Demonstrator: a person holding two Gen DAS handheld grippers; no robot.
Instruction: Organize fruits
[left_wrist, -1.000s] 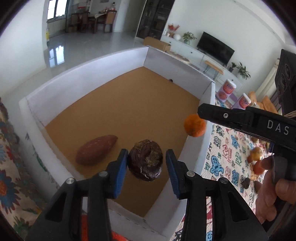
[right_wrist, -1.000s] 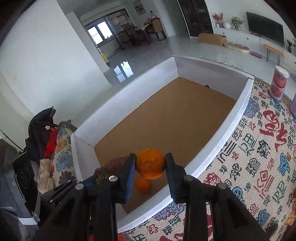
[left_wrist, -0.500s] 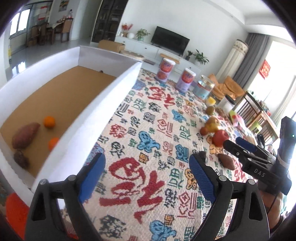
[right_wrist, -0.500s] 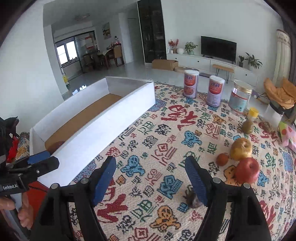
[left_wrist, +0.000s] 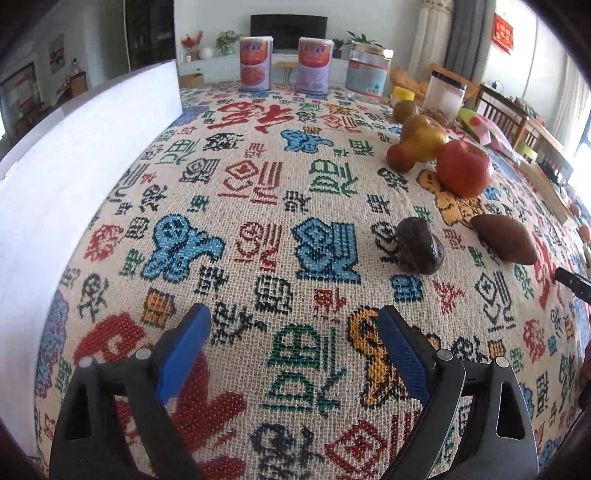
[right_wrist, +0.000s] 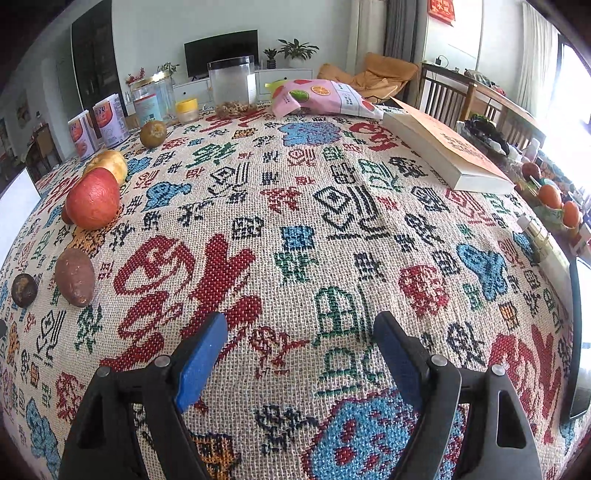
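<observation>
My left gripper (left_wrist: 293, 334) is open and empty, low over the patterned tablecloth. Ahead and to its right lie a dark wrinkled fruit (left_wrist: 419, 245), a brown sweet potato (left_wrist: 504, 239), a red apple (left_wrist: 463, 168), a yellow apple (left_wrist: 423, 137), a small reddish fruit (left_wrist: 399, 158) and a brownish round fruit (left_wrist: 404, 110). The white box (left_wrist: 85, 162) stands at the left. My right gripper (right_wrist: 299, 338) is open and empty over bare cloth. In its view the red apple (right_wrist: 93, 198), sweet potato (right_wrist: 74, 277), dark fruit (right_wrist: 24, 290) and yellow apple (right_wrist: 109, 164) lie far left.
Two cans (left_wrist: 284, 63), a big jar (left_wrist: 369, 70) and a clear container (left_wrist: 445, 96) stand at the table's far edge. A snack bag (right_wrist: 321, 98) and a book (right_wrist: 448, 149) lie at the back right. More fruit (right_wrist: 557, 203) sits off the right edge.
One second ago both grippers held fruit over the white box; both let go and opened. Both have since swung right and dropped low over the tablecloth, nearer the remaining fruit.
</observation>
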